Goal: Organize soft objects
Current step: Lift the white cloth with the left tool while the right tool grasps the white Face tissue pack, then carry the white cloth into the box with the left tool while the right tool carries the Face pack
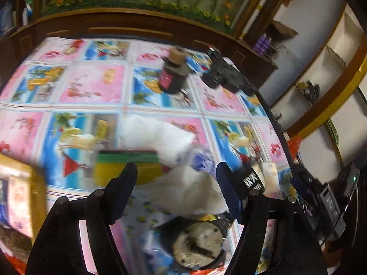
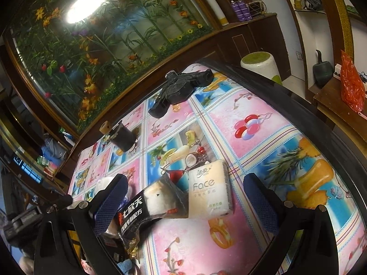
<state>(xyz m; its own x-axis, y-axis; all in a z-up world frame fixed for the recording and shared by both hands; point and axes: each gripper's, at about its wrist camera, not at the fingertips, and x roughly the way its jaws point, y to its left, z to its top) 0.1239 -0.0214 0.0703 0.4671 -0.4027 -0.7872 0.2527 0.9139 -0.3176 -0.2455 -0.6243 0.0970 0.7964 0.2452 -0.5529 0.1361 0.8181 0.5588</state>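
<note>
Left gripper [image 1: 176, 171] stands with its jaws apart and nothing pressed between them; I judge it is free because the soft things under it are already laid together in one heap. Directly below its fingers I see a round grey object [image 1: 197, 247] that I cannot identify, and just ahead, between the two fingers, lies a white soft cloth [image 1: 190, 188]. Beyond the left finger a yellow and green sponge [image 1: 128, 165] touches a second white soft piece [image 1: 156, 133], so the pile seems gathered on purpose on the patterned tablecloth [image 1: 91, 84]. At the near left edge there is a yellow box [image 1: 23, 194], but the blur hides what is inside, so I cannot tell its contents. My right gripper [image 2: 185, 197] is also released, its jaws wide, with a dark snack packet [image 2: 146, 208] and a Face tissue pack [image 2: 209, 194] lying between the fingers, not squeezed; I think one of these is the next thing to pick. Farther ahead stands a dark jar [image 2: 122, 136] with a tan lid, tilted in this view, its contents not visible, and beyond it a black device [image 2: 181, 87] rests near the table's far edge.
</note>
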